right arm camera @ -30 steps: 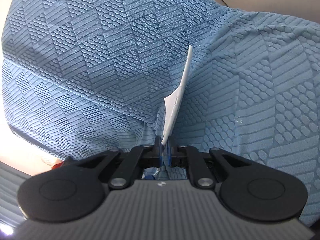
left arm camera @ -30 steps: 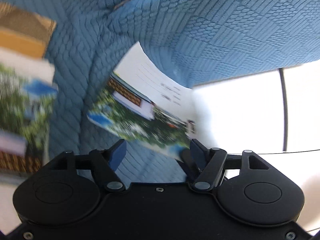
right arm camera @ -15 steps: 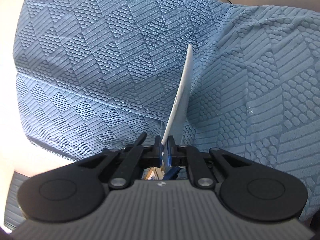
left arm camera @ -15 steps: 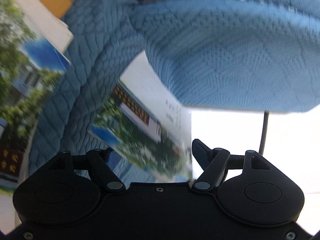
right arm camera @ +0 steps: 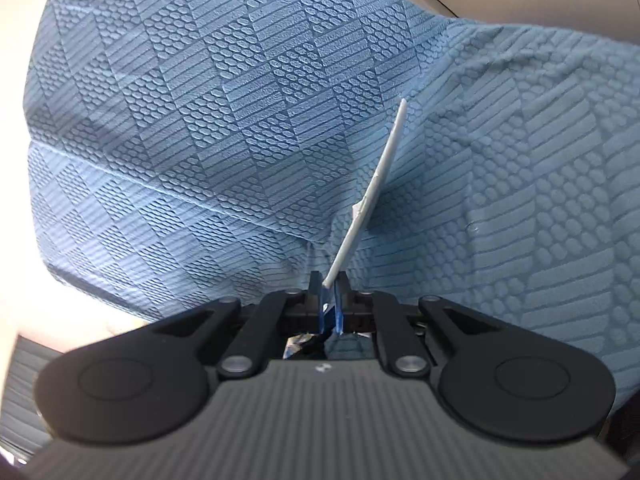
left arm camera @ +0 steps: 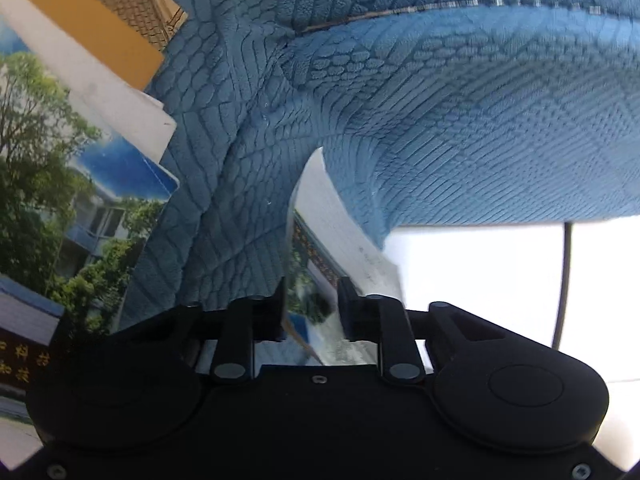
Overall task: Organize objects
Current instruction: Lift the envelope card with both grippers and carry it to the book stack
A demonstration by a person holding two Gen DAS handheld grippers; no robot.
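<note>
A blue cloth (left arm camera: 460,92) with bumpy squares, lines and dots covered most of both views. It looked like a soft padded cover, folded and creased. Past its edge on the right of the left view was a bright white area with a thin dark line (left arm camera: 563,280) running down it.

The left tool (left arm camera: 312,304) was closing on a photo card (left arm camera: 320,248), which stood between its two fingers and bent a little. The card showed trees, a building and blue sky, with small print on its white part, too small to read.

On the far left lay more cards (left arm camera: 60,184) in a loose pile, touching the cloth. One showed trees and a blue building, and had gold letters on a dark sign, too blurry to read.

The right tool (right arm camera: 330,292) was clenched on a thin white card (right arm camera: 376,188), seen edge-on, sticking up over the cloth.
</note>
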